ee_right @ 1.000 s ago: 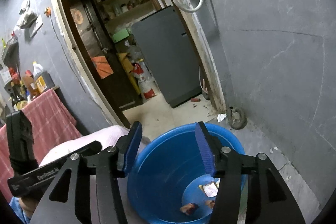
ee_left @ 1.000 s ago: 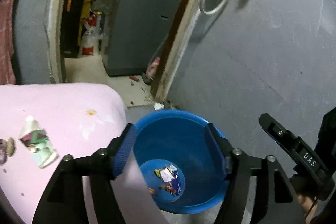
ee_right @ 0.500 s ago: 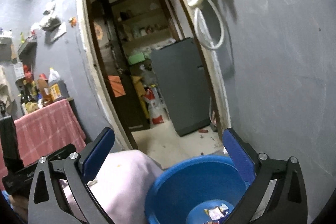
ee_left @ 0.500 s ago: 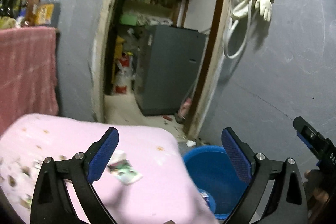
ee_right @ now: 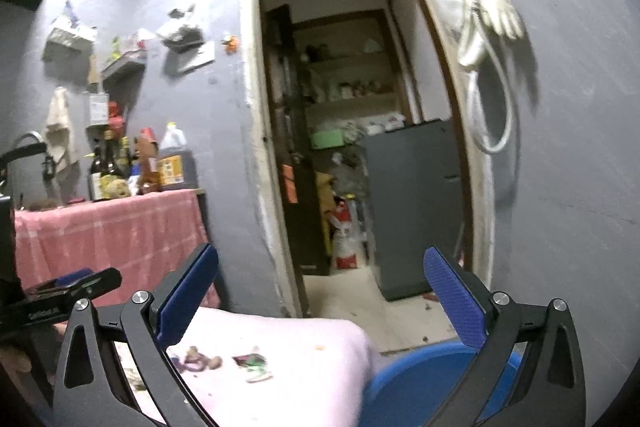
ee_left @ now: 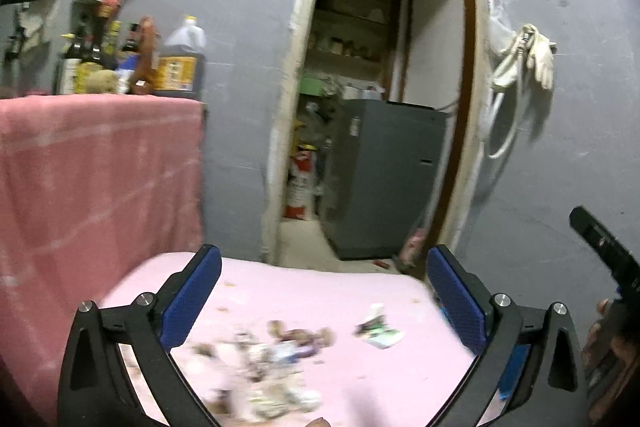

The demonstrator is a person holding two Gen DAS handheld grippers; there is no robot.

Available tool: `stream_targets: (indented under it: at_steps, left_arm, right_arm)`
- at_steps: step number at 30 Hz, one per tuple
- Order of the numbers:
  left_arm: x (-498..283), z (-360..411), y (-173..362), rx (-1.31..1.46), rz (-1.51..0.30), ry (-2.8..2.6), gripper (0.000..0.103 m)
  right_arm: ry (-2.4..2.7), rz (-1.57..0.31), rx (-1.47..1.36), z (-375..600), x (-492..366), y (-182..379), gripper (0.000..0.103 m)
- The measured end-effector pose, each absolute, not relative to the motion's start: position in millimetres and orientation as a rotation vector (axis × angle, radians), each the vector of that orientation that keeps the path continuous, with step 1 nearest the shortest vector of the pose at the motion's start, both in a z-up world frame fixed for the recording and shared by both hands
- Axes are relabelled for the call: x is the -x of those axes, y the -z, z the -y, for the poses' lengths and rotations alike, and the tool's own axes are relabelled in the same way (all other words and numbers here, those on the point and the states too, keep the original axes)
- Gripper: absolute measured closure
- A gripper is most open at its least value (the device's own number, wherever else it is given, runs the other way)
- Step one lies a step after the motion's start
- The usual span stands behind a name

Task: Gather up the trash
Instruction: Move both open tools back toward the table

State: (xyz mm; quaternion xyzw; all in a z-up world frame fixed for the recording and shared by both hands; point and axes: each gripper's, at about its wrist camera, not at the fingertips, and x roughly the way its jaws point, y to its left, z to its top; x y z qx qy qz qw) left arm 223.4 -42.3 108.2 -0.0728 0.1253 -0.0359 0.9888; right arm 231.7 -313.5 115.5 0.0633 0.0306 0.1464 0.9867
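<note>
Both grippers, left (ee_left: 324, 303) and right (ee_right: 320, 301), are spread wide and empty. Next pickup, I'd say: dropping onto the scraps (ee_left: 280, 347) on the pink cloth (ee_left: 304, 291), beside the bucket (ee_right: 416, 383).

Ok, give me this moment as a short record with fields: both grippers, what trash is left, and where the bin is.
left gripper: jaws opening, nothing between them
right gripper: open, empty
trash left: blurred heap of scraps and a green-and-white wrapper on the pink cloth surface
bin: blue bucket at the right-hand end of the pink surface, lower than its top
background: open doorway with a grey fridge
</note>
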Motion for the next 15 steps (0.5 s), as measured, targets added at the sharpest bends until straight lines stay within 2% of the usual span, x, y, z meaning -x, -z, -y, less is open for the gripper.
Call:
stream_targets:
  at_steps: [5, 15]
  left_arm:
    - [-201, 12, -96, 0.147, -0.245, 0.015, 0.002]
    - [-176, -26, -67, 0.159, -0.288, -0.036, 0.002]
  right_arm:
    - [-0.375, -0.032, -0.092, 282, -225, -114, 0.000]
    - [-0.483, -0.114, 0.025, 224, -230, -92, 0.000]
